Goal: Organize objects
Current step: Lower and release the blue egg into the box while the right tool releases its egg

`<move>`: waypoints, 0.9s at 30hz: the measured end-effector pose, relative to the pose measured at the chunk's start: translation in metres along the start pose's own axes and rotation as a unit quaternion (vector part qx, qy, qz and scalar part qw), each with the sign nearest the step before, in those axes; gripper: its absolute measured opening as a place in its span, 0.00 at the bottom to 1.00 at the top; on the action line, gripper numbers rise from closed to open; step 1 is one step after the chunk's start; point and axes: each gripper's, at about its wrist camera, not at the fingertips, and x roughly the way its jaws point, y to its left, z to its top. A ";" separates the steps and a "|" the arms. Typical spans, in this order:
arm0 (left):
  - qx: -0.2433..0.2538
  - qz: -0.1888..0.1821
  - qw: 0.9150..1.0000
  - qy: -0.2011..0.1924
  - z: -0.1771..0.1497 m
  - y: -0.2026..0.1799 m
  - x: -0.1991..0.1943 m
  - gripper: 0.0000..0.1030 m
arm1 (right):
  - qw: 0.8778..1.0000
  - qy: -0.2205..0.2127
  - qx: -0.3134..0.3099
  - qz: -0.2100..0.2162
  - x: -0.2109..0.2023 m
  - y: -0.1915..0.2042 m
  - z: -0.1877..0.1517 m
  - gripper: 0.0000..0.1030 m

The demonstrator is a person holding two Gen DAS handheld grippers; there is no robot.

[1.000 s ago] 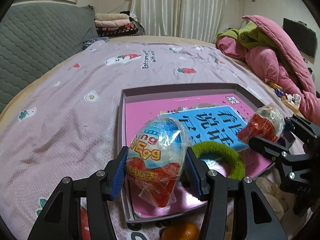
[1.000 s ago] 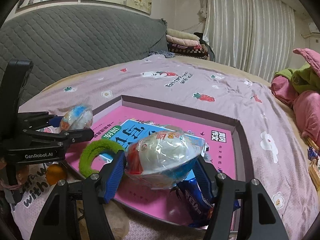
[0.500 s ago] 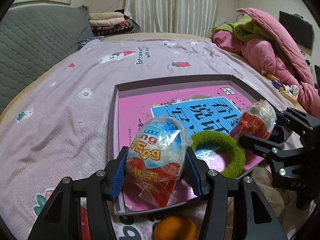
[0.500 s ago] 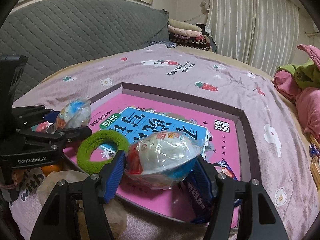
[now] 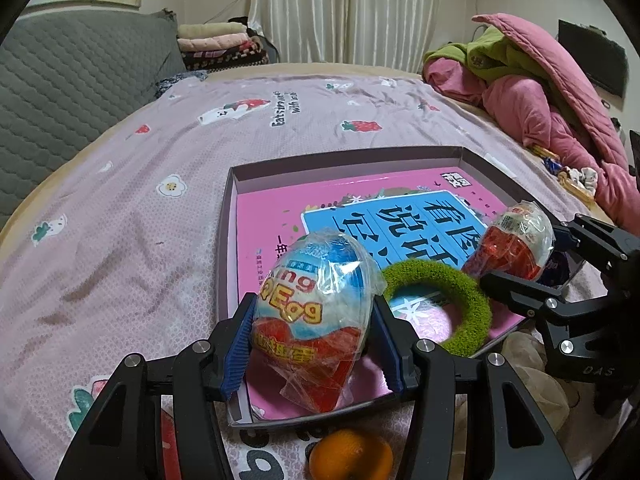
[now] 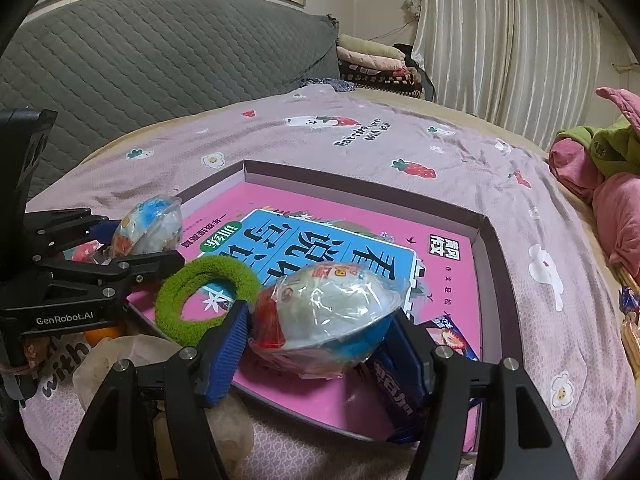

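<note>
A: Blue ribbed pads on the left gripper press both sides of a blue, white and red plastic-wrapped toy egg, so that claw is closed on it, held above the near corner of a shallow purple cardboard tray. Below it, an orange round fruit lies on the bedsheet just outside the tray.

B: And the other claw?

A: The right gripper is likewise clamped on a second wrapped toy egg, white with red and blue ends, lying sideways between its pads over the tray's near edge.

B: What already sits in the tray?

A: A fuzzy green ring, on top of a pink book with a blue title panel, and a dark blue snack packet at the near edge. A crumpled beige bag lies outside.

B: How far along does it look?

A: Roughly midway, as a judgement: three items are in, both eggs are carried but not set down, and the fruit is still outside. Farther off, the lilac strawberry-print bedsheet stretches to a grey quilted headboard.
</note>
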 end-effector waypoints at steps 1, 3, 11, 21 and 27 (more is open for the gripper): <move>0.000 0.000 1.000 0.000 0.000 0.001 0.000 0.55 | 1.000 0.001 -0.001 0.000 0.000 0.000 0.000 0.64; 0.001 -0.001 1.000 0.002 0.000 0.001 0.000 0.55 | 1.000 0.000 -0.001 -0.001 0.000 -0.001 0.000 0.64; 0.002 0.000 1.000 0.000 0.000 0.001 -0.001 0.56 | 1.000 -0.005 -0.001 0.000 -0.002 -0.002 -0.002 0.71; -0.002 0.003 1.000 -0.005 -0.001 0.003 -0.006 0.63 | 1.000 -0.009 0.000 -0.003 -0.006 -0.001 -0.003 0.76; -0.004 0.003 1.000 -0.011 0.000 0.004 -0.009 0.66 | 1.000 -0.015 -0.004 -0.003 -0.009 0.000 -0.003 0.77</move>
